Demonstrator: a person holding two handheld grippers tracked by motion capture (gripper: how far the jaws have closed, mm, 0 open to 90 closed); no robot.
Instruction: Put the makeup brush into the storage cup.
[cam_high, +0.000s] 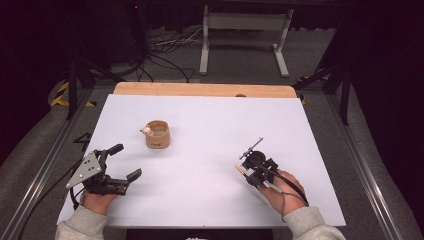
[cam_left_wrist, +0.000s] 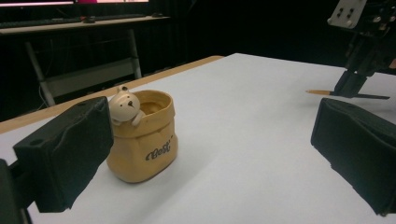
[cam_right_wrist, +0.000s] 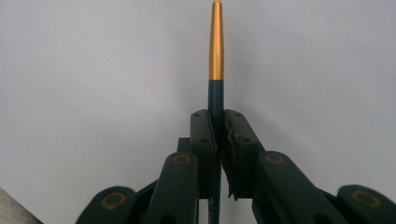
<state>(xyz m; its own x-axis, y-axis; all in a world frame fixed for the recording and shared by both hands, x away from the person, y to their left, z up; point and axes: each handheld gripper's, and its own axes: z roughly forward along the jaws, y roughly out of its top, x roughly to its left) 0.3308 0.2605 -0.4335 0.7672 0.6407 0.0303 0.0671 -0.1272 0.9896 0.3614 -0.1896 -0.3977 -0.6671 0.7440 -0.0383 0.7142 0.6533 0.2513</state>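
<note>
A tan pouch-shaped cup (cam_high: 158, 135) with a small white bear (cam_high: 145, 131) on its rim stands left of the table's middle. My left gripper (cam_high: 125, 161) lies open near the front left, its jaws wide apart and pointing toward the cup (cam_left_wrist: 142, 140), with nothing between them. In the left gripper view the bear (cam_left_wrist: 125, 106) peeks over the cup's rim, close to the left pad (cam_left_wrist: 70, 149). My right gripper (cam_high: 251, 170) at the front right is shut on a dark pen (cam_right_wrist: 215, 51) with a gold end (cam_high: 240, 169) that sticks out past the jaws, low over the table.
The white sheet (cam_high: 210, 125) covers the table, with a wooden edge (cam_high: 200, 89) at the far side. Beyond it stand a desk frame (cam_high: 245, 30) and floor cables (cam_high: 165, 55). The right gripper (cam_left_wrist: 362, 65) shows far off in the left gripper view.
</note>
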